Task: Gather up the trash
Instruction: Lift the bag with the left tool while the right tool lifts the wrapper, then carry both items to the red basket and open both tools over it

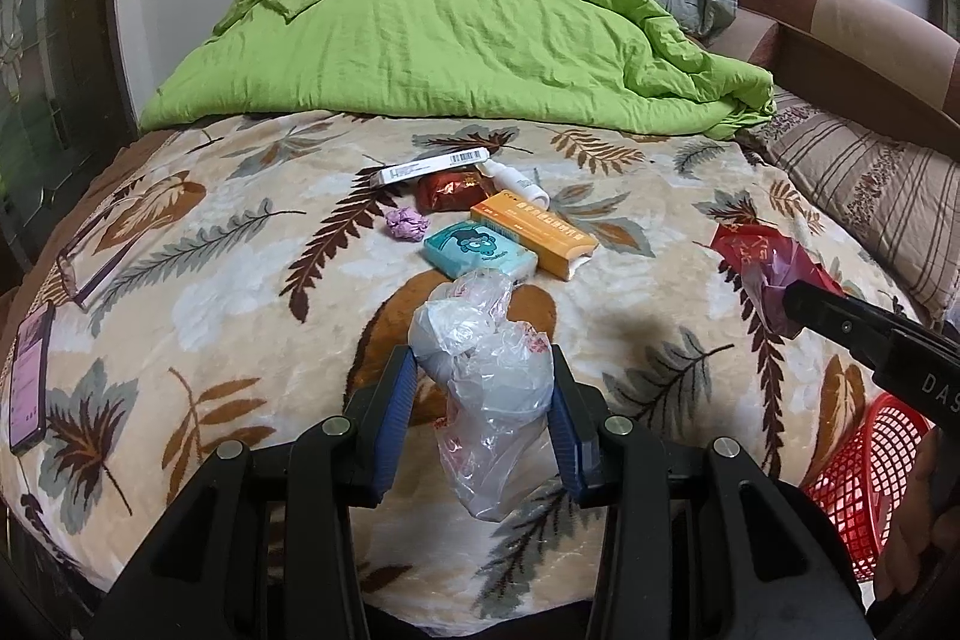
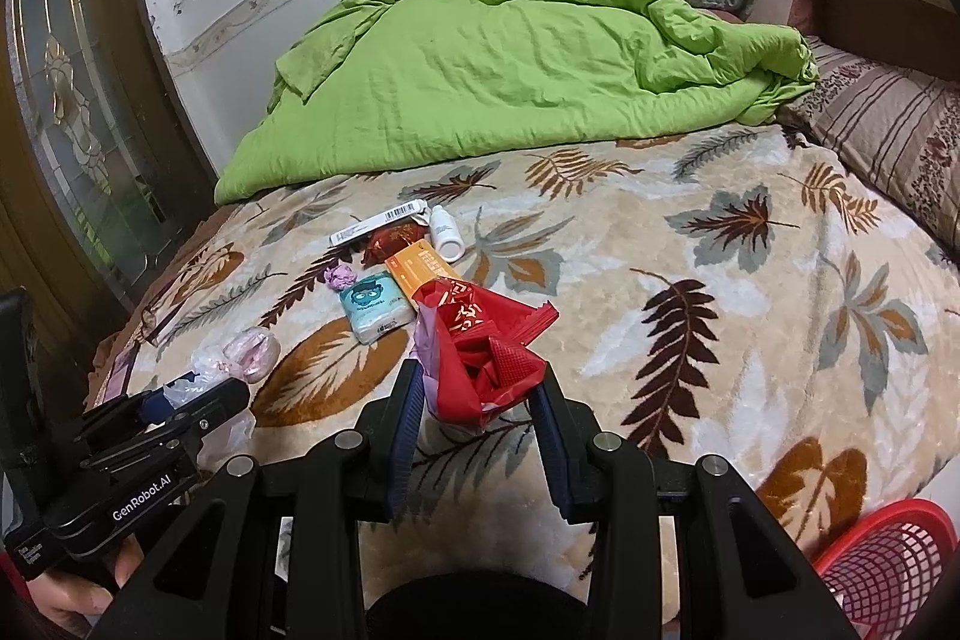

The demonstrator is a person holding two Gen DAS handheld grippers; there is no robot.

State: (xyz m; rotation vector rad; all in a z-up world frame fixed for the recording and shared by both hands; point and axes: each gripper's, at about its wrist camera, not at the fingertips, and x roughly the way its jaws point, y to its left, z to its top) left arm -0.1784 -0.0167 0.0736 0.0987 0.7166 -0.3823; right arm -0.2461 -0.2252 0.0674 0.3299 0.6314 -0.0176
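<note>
My left gripper is shut on a crumpled clear plastic bag and holds it above the leaf-patterned blanket; it also shows in the right wrist view. My right gripper is shut on a red wrapper with a bit of purple plastic; the wrapper also shows in the left wrist view. A red mesh basket stands beside the bed at the lower right, also in the right wrist view. On the bed lie a purple paper ball, a teal tissue pack, an orange box and a red foil wrapper.
A white box with a barcode and a small white bottle lie behind the pile. A phone lies at the bed's left edge. A green quilt covers the far half of the bed. A striped pillow lies at right.
</note>
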